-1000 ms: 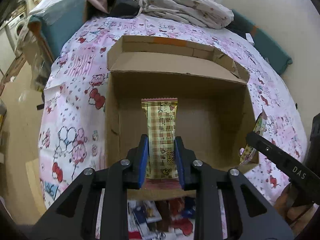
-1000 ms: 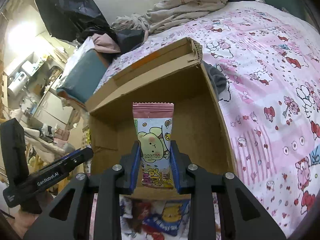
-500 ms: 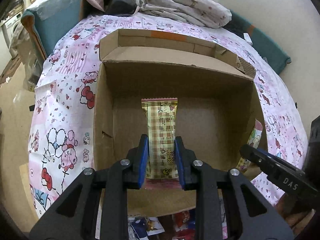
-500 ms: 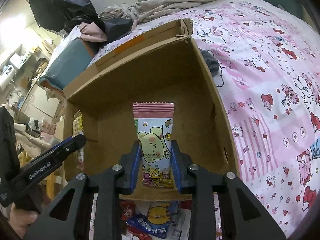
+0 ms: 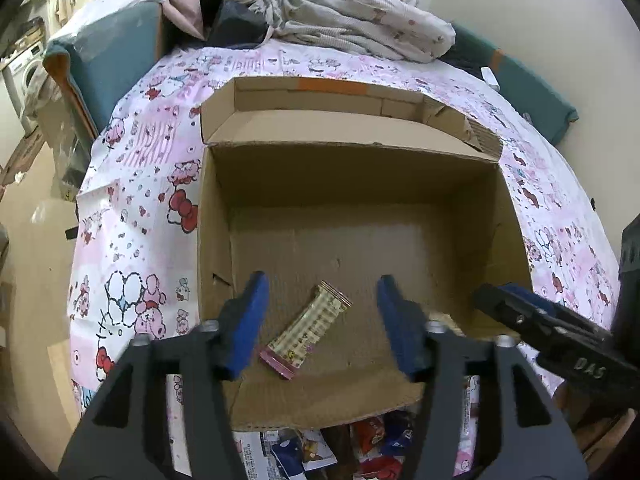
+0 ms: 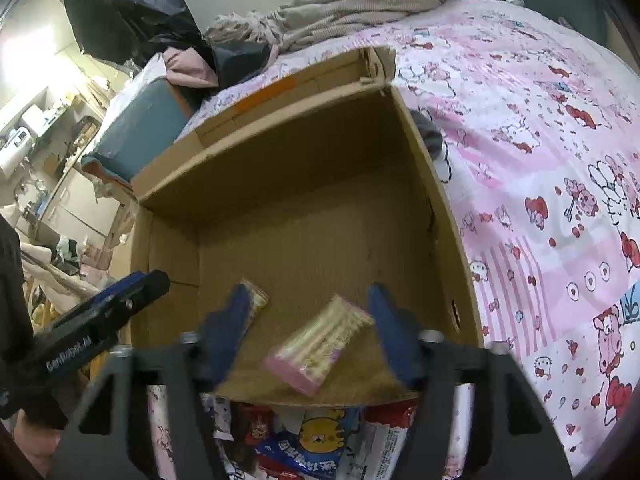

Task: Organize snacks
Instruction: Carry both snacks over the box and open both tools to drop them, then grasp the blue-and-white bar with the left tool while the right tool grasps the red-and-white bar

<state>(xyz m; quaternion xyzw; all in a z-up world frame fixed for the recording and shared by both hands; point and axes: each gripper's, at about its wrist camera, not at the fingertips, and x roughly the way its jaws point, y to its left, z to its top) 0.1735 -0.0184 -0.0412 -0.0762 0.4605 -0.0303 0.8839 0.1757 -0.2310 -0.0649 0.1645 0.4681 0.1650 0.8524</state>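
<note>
The left gripper point(image 5: 320, 320) has just been opening, jaws wide; its plaid snack bar point(image 5: 306, 330) lies in the cardboard box point(image 5: 352, 184). The right gripper point(image 6: 310, 328) has likewise been opening; its pink-ended snack bar point(image 6: 320, 344) sits free between the jaws.

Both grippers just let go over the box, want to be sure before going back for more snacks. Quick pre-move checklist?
1. Left gripper released: ok. Its jaws have just been opening; nothing is pressed between them.
2. Right gripper released: ok. Its jaws have also just been opening; the pink-ended snack is clear of the pads.
3. Plaid snack inside the cardboard box: ok, lying on the floor.
4. Pink-ended snack settled: cannot tell, blurred and tilted.
5. More snacks to fetch: ok, snack pile sits before the near wall.
</note>
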